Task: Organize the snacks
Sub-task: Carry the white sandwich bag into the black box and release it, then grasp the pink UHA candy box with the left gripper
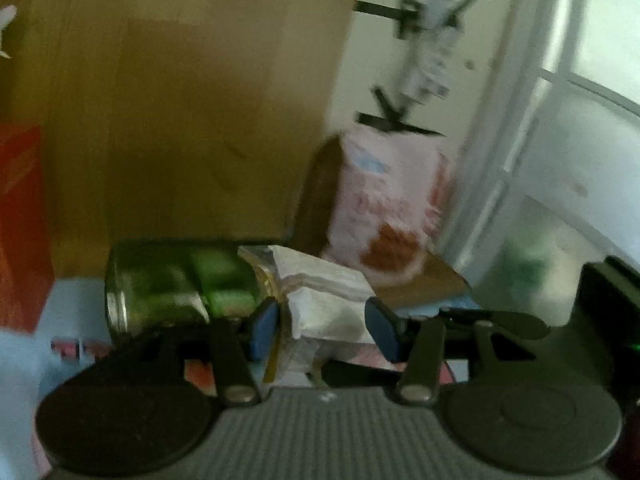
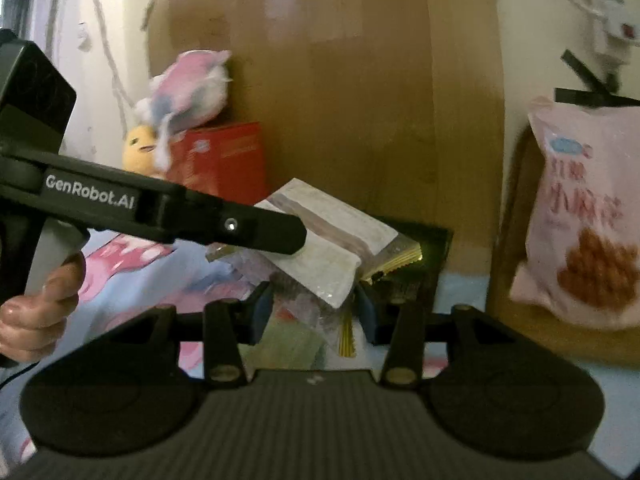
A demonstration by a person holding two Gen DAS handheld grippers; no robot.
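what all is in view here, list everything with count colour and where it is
white packet: one, white, held up between both tools
pink snack bag: one, pink with brown snacks pictured, propped upright at the right
glass jar: one, clear with green contents, lying on its side left of the white packet
red box: one, red, against the cardboard at the left
plush toy: one, pink and white, on top of the red box
yellow plush: one, yellow, left of the red box
cardboard sheet: one, brown, standing behind everything
left tool: one, black with blue pads, jaws around the white packet
right tool: one, black with blue pads, jaws either side of the packet's lower end
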